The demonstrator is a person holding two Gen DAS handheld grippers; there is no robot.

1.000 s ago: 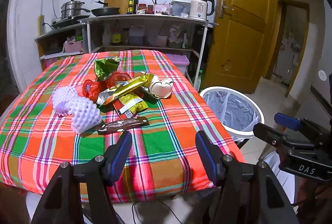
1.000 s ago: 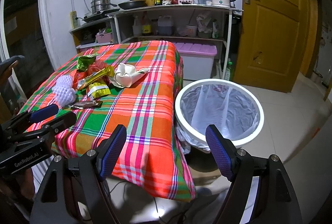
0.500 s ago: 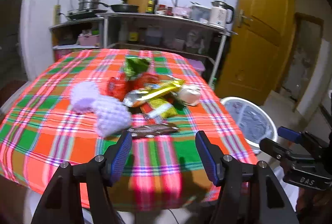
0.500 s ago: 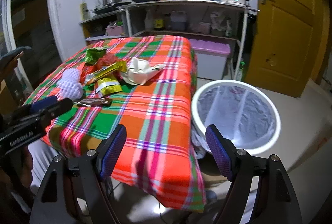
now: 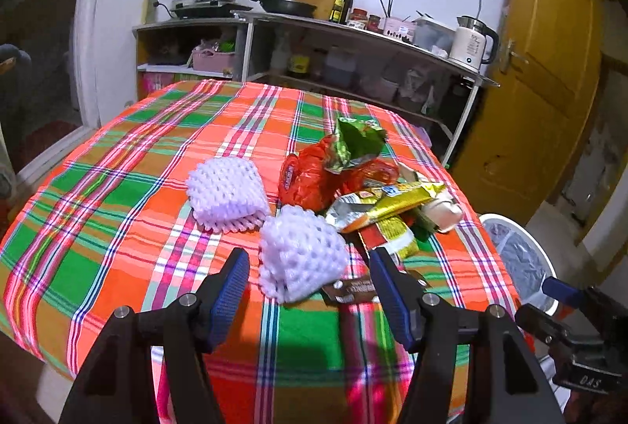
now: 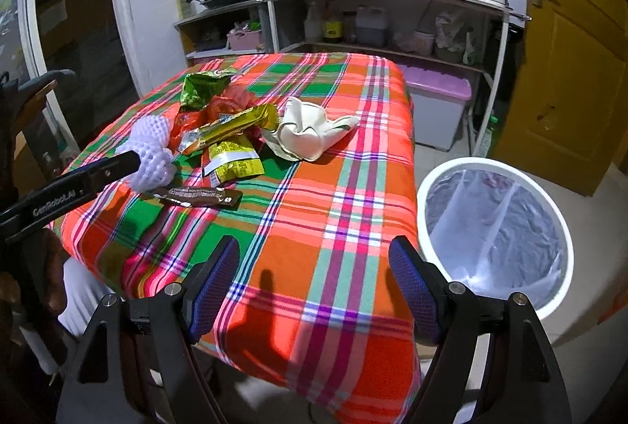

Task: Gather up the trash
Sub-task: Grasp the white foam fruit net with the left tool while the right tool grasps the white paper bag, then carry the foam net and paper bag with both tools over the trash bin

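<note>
Hovering with both pairs of jaws wide and empty, my left gripper (image 5: 310, 281) brackets the nearer foam net (image 5: 302, 254), which lies dead ahead, just short of the brown wrapper (image 6: 196, 197). My right gripper (image 6: 314, 281) hangs farther off, nearer the bin (image 6: 495, 171). Its body reads "DAS", the left's "GenRobot.AI".

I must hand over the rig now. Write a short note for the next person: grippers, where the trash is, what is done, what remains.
Left gripper: open, empty, lined up on the nearer white foam net.
Right gripper: open, empty, over the table's near edge.
Trash: two foam nets, brown wrapper, gold and green wrappers, red bag, crumpled white paper, all on the plaid tablecloth.
Bin: on the floor beside the table, liner looks empty.
Done: nothing collected. Left: everything.
</note>
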